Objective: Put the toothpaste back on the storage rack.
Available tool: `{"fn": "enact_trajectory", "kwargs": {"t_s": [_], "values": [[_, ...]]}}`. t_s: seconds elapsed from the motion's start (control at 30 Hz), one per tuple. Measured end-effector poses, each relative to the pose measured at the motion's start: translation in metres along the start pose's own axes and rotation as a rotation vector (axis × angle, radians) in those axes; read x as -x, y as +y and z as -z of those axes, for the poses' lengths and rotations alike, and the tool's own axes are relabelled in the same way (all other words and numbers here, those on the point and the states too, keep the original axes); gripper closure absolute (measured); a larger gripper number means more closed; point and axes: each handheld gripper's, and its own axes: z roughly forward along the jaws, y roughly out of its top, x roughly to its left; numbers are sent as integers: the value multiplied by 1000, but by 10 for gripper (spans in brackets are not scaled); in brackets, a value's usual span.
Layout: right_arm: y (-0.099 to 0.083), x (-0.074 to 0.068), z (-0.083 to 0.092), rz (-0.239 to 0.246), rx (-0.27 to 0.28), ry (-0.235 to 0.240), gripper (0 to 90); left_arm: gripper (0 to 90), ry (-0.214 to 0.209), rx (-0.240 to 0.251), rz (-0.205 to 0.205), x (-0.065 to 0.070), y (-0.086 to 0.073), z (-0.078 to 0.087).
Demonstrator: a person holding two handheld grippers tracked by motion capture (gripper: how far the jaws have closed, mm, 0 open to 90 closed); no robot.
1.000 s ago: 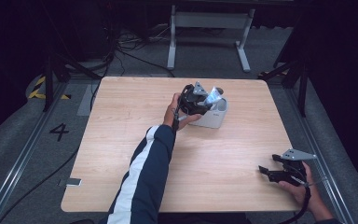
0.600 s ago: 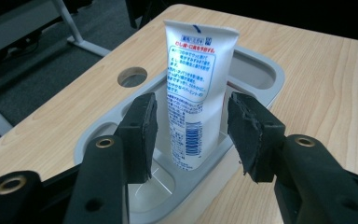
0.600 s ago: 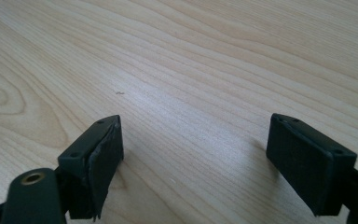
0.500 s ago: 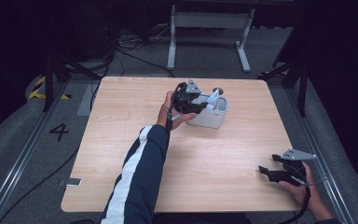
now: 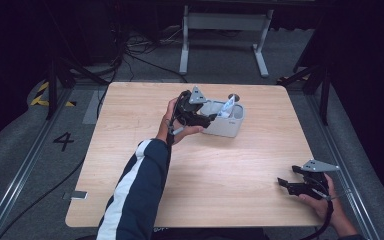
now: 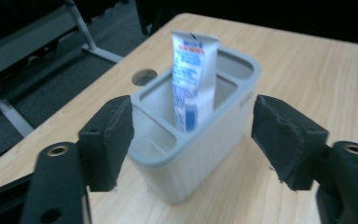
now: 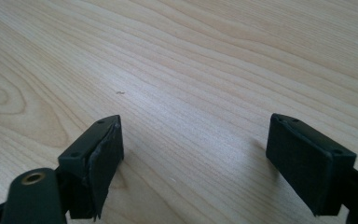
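A grey holder (image 5: pixel 226 123) with several compartments stands on the far middle of the wooden table (image 5: pixel 130 150). A white and blue tube (image 6: pixel 192 79) stands upright in its middle compartment, also seen as the tube (image 5: pixel 227 108) in the high view. My left gripper (image 5: pixel 206 119) hovers just left of the holder; its jaws have just been opening and hold nothing. In the left gripper view the left gripper (image 6: pixel 193 135) frames the holder (image 6: pixel 200 154) without touching it. My right gripper (image 5: pixel 286 184) rests open near the table's front right corner, over bare wood (image 7: pixel 191 70).
A round hole (image 5: pixel 234 96) is cut in the tabletop behind the holder. A metal stand (image 5: pixel 220 30) and cables lie on the floor beyond the far edge. A rail runs along each side of the table.
My left gripper has drawn back to the left from the holder and its jaws have spread apart, leaving the tube standing in the holder. The right gripper has kept still.
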Motion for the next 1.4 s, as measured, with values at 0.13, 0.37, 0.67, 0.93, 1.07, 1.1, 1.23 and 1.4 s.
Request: {"fn": "enact_trajectory", "kwargs": {"t_s": [0.13, 0.37, 0.67, 0.93, 1.07, 1.1, 1.23, 1.4], "values": [[0, 0, 0, -1, 0, -1, 193, 237, 3, -34, -16, 2, -12, 9], [0, 0, 0, -1, 0, -2, 193, 200, 34, -141, -91, 6, -37, 32], [0, -2, 1, -3, 2, -7, 203, 205, 73, -241, -142, 10, -68, 50], [-1, -1, 1, -3, 3, 0, 203, 206, 85, -265, -163, 19, -87, 70], [-1, -1, 1, -4, 4, 2, 203, 208, 104, -292, -164, 21, -102, 80], [-1, -1, 1, -5, 4, 2, 203, 209, 103, -298, -156, 22, -106, 82], [-1, -1, 1, -5, 5, 2, 202, 204, 105, -318, -150, 24, -121, 90], [-1, -1, 1, -4, 5, 3, 202, 190, 104, -350, -142, 26, -141, 100]]}}
